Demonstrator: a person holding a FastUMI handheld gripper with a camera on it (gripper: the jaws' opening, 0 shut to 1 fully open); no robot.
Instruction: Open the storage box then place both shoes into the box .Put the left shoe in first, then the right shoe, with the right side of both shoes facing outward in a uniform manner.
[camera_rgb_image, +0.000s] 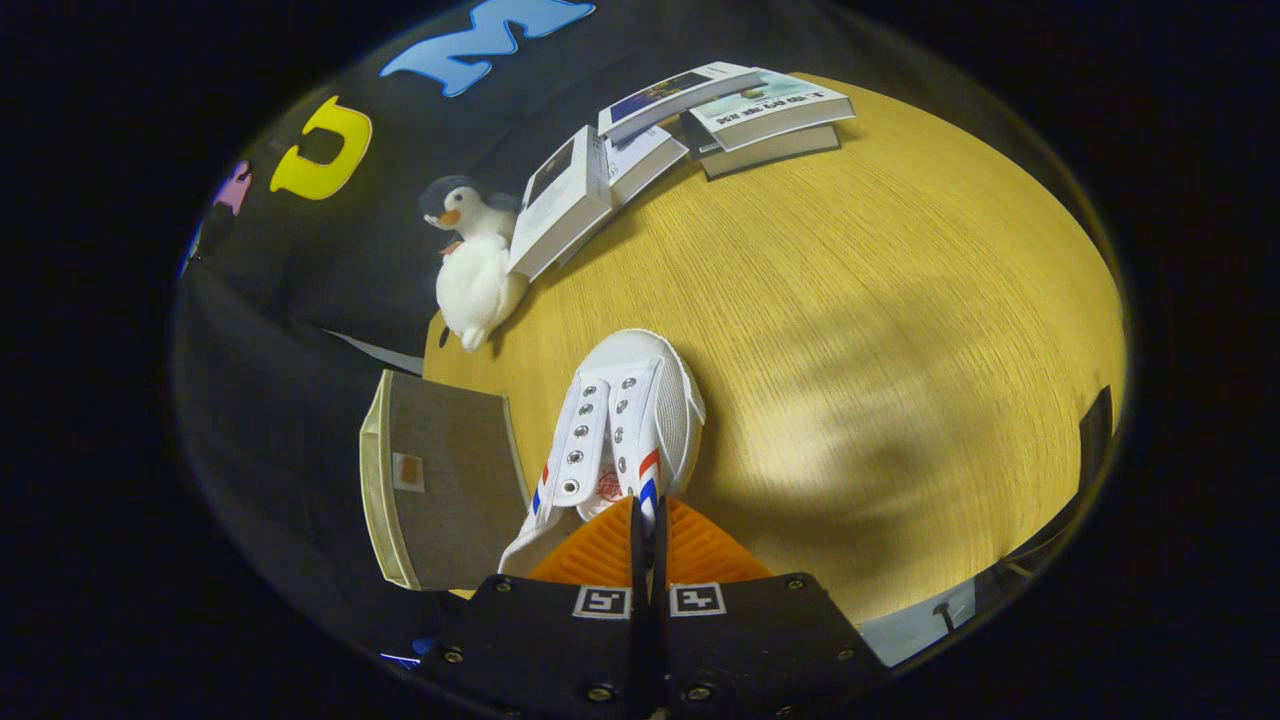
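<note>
Item: white shoe (630, 420), held clear of the tabletop (900, 330) near its left edge, just beside the box (445, 480). My claw (648, 535) is pinched narrow on its collar. Likely light and floppy; grip the firmer heel.

Round wooden table (850, 330), grain running across, lit brightest near its middle with soft shadow toward the near rim; black cloth wall (330, 260) behind the table's far rim; dark surroundings beside the table
</note>
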